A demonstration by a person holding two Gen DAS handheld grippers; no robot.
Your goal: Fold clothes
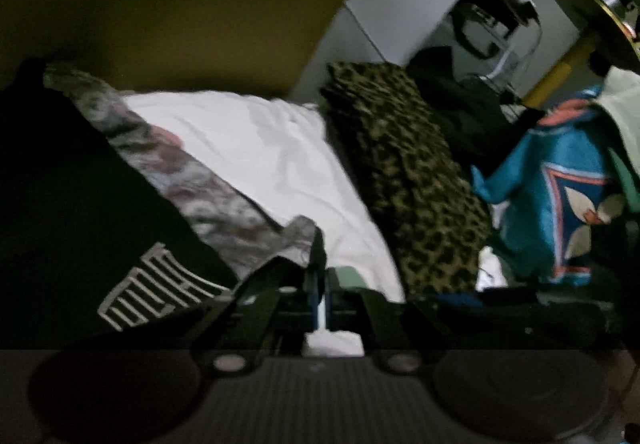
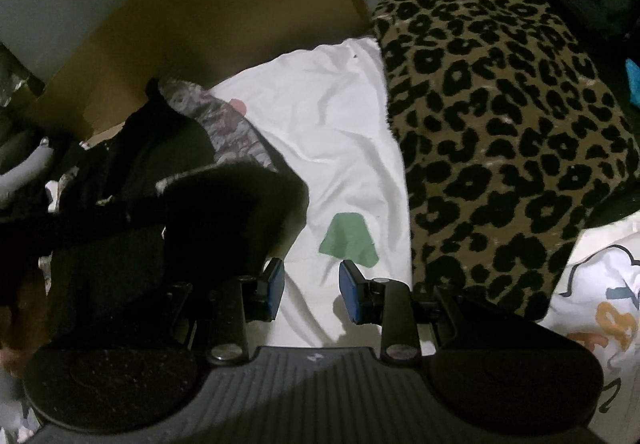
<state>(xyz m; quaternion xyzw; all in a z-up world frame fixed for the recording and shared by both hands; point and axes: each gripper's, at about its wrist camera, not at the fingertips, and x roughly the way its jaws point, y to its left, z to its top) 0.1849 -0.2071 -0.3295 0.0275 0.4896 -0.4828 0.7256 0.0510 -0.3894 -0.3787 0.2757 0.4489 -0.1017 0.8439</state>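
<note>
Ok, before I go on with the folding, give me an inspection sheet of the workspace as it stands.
Surface: white sheet, wrinkled, with a green patch.
Job's things: black garment with pale lettering on the left, floral-print cloth along its edge, folded leopard-print garment on the right.
Clutter: teal patterned cloth, white printed fabric, dark clothes heap.
Grippers: left gripper shut, pinching a cloth edge, which cloth is unclear; right gripper open above the sheet, holding nothing.
Cables: nothing seen.
Surroundings: cardboard box behind the sheet, yellow table leg at far right, dim light.
</note>
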